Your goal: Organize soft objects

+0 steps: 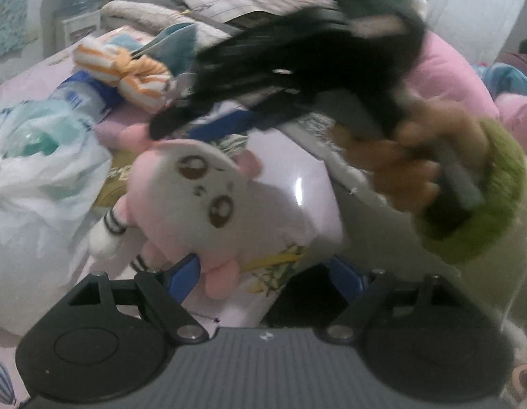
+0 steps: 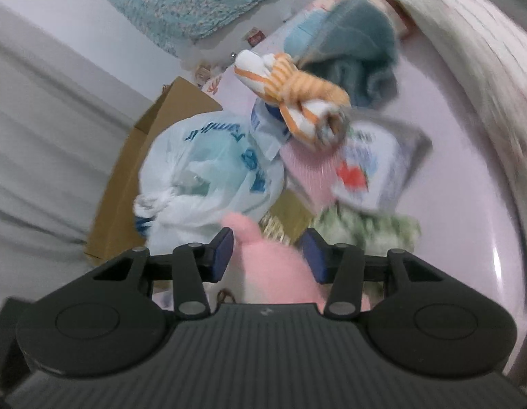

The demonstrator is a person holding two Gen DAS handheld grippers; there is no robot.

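My left tongs (image 1: 266, 272) stand wide, blue pads apart. The pink-and-white plush (image 1: 202, 201) lies between and just ahead of them, one pink foot brushing my left-hand pad, nothing clamped as far as I can see. Its long axis runs from lower left to upper right across that view, face up and tilted, and it rests on a pale glossy surface on the bed (image 1: 11, 88).

My right tongs (image 2: 268, 255) are half-open with a pink plush limb (image 2: 263, 259) lying in the gap. It looks close to both pads, but blur hides any squeeze, so I cannot tell whether they grip it. From the left camera my right hand (image 1: 410, 156) comes in from upper right, tong tips blurred just above the plush's head. I judge both tongs are at the toy, right at the head end, left at the feet.

Farther out sit a white plastic bag (image 2: 208, 170), then the orange-striped cloth bundle (image 2: 294, 99), then a teal towel (image 2: 362, 51). A cardboard box (image 2: 127, 170) is beside the bag.
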